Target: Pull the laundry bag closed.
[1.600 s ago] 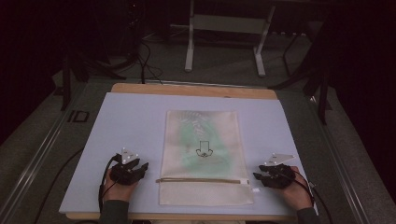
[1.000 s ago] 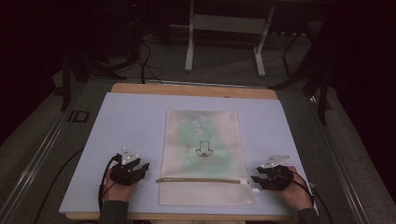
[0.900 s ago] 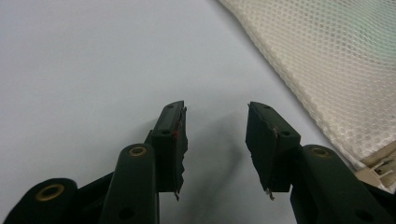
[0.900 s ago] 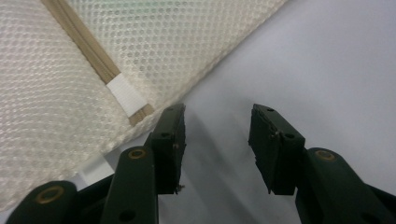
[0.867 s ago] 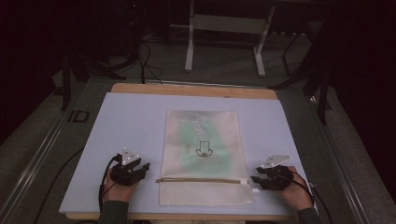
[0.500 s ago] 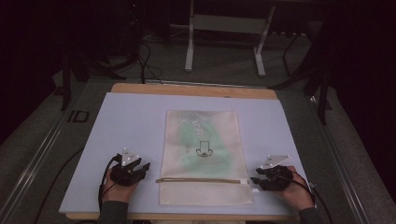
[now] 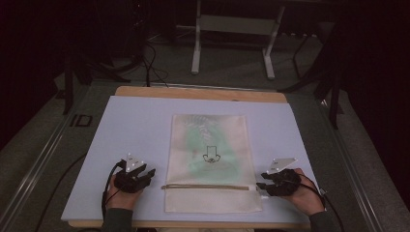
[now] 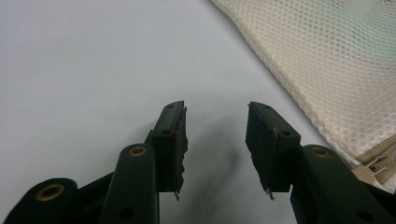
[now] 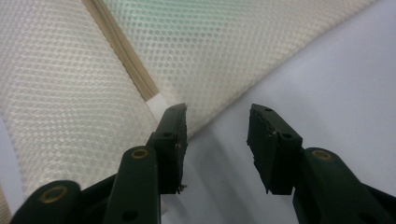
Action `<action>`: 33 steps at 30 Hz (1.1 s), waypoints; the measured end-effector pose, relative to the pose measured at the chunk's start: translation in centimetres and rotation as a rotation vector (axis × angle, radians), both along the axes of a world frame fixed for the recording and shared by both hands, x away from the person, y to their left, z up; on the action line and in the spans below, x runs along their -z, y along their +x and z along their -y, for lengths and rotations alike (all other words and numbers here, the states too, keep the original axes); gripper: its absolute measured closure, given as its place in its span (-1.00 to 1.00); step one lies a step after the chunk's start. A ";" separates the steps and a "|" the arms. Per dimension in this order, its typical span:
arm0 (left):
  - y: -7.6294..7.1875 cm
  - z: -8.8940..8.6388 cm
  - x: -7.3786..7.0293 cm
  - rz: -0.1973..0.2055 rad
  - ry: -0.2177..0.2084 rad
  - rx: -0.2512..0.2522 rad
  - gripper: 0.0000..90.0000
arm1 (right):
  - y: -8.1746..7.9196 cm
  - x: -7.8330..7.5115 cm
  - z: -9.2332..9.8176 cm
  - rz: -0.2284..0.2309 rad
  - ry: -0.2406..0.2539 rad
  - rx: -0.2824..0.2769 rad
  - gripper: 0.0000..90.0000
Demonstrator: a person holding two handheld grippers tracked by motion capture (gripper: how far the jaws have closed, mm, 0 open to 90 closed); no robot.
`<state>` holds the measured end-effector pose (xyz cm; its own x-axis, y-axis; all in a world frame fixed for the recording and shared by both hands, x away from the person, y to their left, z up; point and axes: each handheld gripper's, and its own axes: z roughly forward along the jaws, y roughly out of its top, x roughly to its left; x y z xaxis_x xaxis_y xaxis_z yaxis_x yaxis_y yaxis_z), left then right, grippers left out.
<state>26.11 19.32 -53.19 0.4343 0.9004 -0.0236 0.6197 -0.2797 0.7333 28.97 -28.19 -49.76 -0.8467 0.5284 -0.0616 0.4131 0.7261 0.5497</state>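
- We see a cream mesh bag [image 7: 210, 162] lying flat in the middle of the worktop [image 7: 135, 125], its long sides running from the near edge toward the far edge.
- Something green shows through the mesh in the bag's far half, with a small dark arrow mark over it.
- A tan zipper [image 7: 205, 186] crosses the bag from side to side, close to the bag's near end and parallel to the worktop's near edge.
- Our left claw [image 7: 150, 172] sits near the worktop's near edge, just beside the bag's left side at about the zipper's height. In the left gripper view its jaws stand apart over bare worktop with nothing between them; the bag's edge and the zipper's end [image 8: 380, 161] lie just off to one side.
- Our right claw [image 7: 261, 185] sits near the near edge on the bag's right side, pointing at the zipper's right end.
- In the right gripper view the jaws stand apart and have just been closing a little; nothing is pinched between them. One jaw hangs over the bag's edge beside the white end of the zipper tape [image 9: 156, 102], the other over bare worktop.
- Whether that jaw touches the mesh we cannot tell.
- A hand [image 7: 300, 193] grips the right claw's body from the near side; a cable trails from each tool.
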 end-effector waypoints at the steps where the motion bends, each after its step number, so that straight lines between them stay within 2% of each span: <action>1: 0.0 0.0 0.0 -0.002 0.002 0.003 0.27 | 0.0 -0.1 -0.3 -0.003 -0.004 -0.013 0.28; 13: 0.0 0.1 0.0 -0.006 0.004 0.010 0.27 | 0.2 -0.2 -2.3 -0.010 -0.016 -0.077 0.27; 33: 0.0 0.1 0.1 -0.015 0.002 0.012 0.26 | 0.3 0.0 -5.0 -0.021 -0.024 -0.150 0.24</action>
<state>26.12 19.20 -53.27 0.4445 0.8953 -0.0281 0.6273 -0.2887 0.7233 29.24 -23.19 -49.75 -0.9173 0.3945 -0.0541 0.3102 0.7932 0.5241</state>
